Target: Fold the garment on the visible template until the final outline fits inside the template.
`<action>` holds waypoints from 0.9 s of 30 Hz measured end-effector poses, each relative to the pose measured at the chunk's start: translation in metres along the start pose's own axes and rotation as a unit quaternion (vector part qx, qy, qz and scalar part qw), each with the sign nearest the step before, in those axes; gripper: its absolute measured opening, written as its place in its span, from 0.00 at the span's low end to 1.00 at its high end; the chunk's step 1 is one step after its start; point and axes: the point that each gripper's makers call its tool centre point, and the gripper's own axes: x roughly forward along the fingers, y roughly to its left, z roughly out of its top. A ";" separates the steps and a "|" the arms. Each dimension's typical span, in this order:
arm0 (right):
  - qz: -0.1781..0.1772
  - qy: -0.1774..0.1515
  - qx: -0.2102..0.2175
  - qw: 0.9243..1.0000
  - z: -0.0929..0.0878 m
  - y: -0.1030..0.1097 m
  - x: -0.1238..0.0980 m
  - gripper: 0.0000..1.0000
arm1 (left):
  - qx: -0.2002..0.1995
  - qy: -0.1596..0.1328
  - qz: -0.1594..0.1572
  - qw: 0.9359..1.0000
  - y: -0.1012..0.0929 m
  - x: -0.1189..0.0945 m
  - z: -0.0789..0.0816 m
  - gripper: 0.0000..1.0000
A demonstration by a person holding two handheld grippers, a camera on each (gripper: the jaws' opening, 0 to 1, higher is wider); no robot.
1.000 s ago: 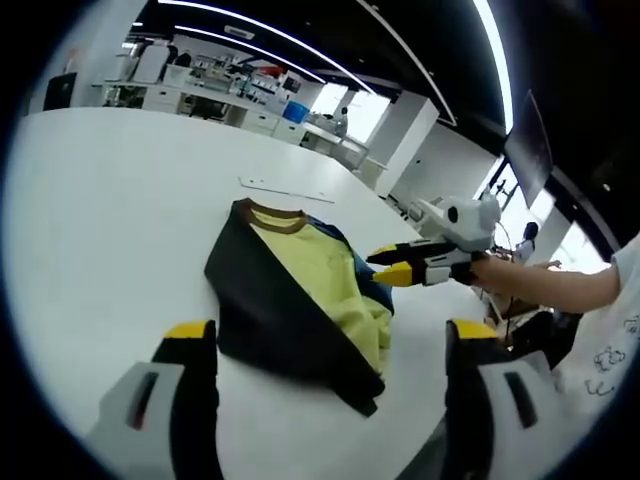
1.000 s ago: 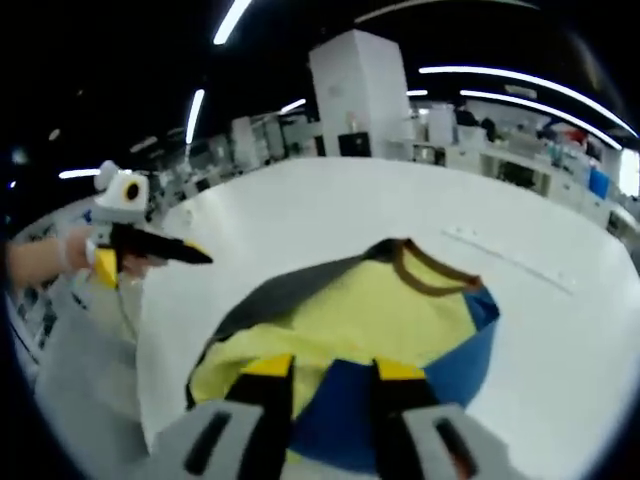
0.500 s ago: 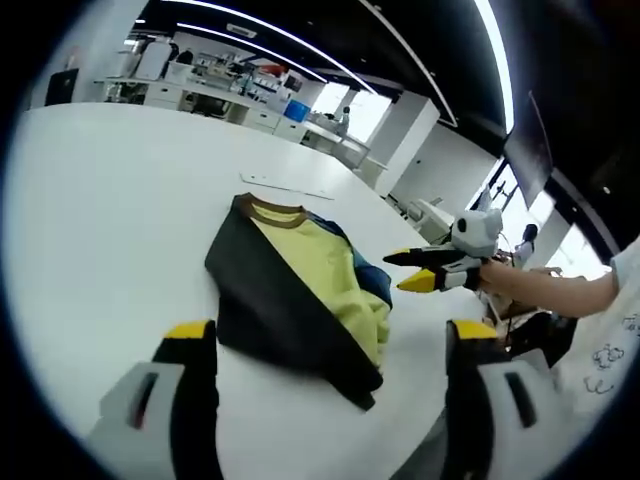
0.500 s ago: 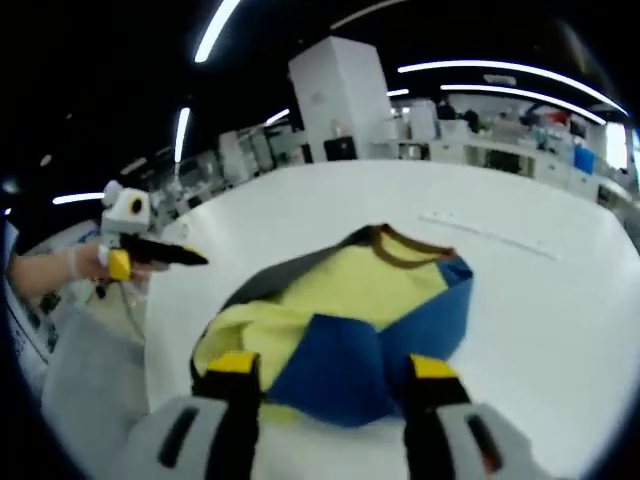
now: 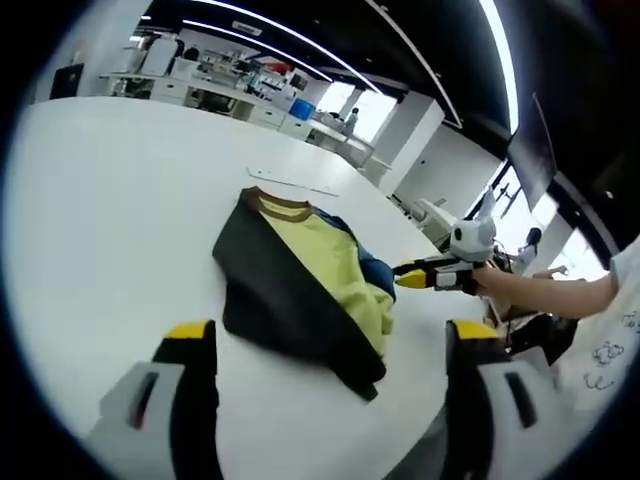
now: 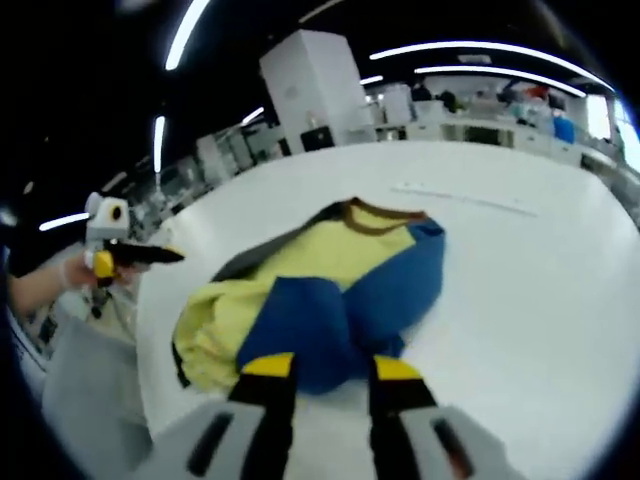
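The garment (image 5: 285,300), black, yellow and blue with a brown collar, lies bunched on the white table (image 5: 110,220). My left gripper (image 5: 330,335) hovers short of its near black edge, jaws wide open with nothing between them. My right gripper (image 5: 405,278) comes in from the right at the garment's blue edge. In the right gripper view the garment (image 6: 320,255) has its blue part folded over the yellow, and my right gripper (image 6: 331,367) is narrowed with the blue hem between its tips. My left gripper (image 6: 165,256) hangs past the garment's far left side.
A thin pale strip (image 5: 290,185) lies flat on the table beyond the collar, also seen as the strip (image 6: 465,198). A person's forearm (image 5: 545,290) reaches in from the right. The table's edge (image 6: 140,340) runs near the garment's left side. Desks and shelves stand far behind.
My right gripper's jaws widened half a second ago and have narrowed again on the blue edge, lower and closer to the table. The blue part now lies folded over. Left gripper unchanged.
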 end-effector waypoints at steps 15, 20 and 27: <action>-0.016 -0.002 0.015 1.000 -0.004 -0.006 -0.004 0.00 | 0.005 0.006 0.009 1.000 0.004 0.000 -0.002 0.92; -0.019 -0.006 0.019 1.000 -0.006 -0.005 -0.009 0.00 | 0.003 0.007 0.007 1.000 0.003 0.001 -0.002 0.92; -0.026 -0.012 0.009 1.000 -0.008 0.001 -0.022 0.00 | 0.003 0.011 0.003 1.000 0.003 0.003 -0.004 0.92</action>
